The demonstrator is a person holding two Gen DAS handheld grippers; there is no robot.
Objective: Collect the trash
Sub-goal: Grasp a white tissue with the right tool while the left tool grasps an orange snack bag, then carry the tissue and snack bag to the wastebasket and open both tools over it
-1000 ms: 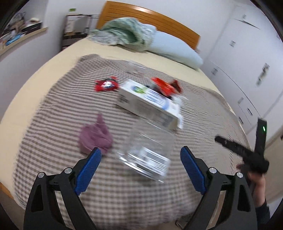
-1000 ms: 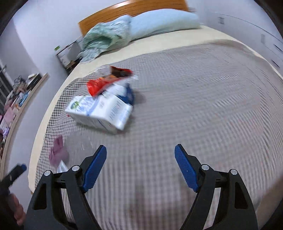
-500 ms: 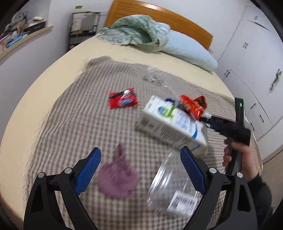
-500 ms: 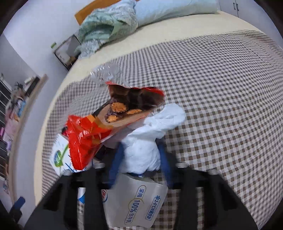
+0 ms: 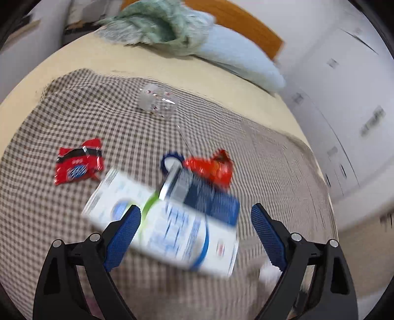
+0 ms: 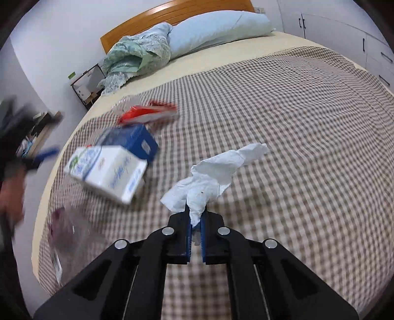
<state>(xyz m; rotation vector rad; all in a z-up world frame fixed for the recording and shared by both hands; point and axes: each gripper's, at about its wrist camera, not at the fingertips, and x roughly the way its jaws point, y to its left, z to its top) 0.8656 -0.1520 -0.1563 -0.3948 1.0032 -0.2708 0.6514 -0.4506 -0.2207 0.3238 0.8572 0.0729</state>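
The right gripper [image 6: 196, 221] is clenched on a crumpled white tissue [image 6: 216, 172]: its blue pads [image 6: 188, 229] press the lower end of the paper, and the rest of the tissue stands up and spreads out above the jaws, over the brown checked blanket [image 6: 295, 123]. The left gripper [image 5: 195, 221] is released, with its two blue pads [image 5: 123, 233] standing wide apart and nothing pressed between them. It hovers above a white and blue milk carton [image 5: 167, 219], which lies on its side on the blanket and looks blurred in the left wrist view. In the right wrist view the same carton [image 6: 108, 169] is to the left of the tissue, apart from it. Just behind the carton there is a red snack bag [image 5: 211, 169], and beside it a blue toothed ring with a white middle [image 5: 171, 162]; I cannot tell what this ring is. A smaller red wrapper [image 5: 78, 165] lies alone on the blanket, to the left of the carton. Farther toward the head of the bed, a clear plastic cup [image 5: 157, 102] lies on its side. A green quilt [image 6: 133, 59] and a light blue pillow [image 6: 216, 27] lie against the wooden headboard [image 6: 172, 17]. At the left edge of the right wrist view a hand [image 6: 11, 194] is visible, very blurred.
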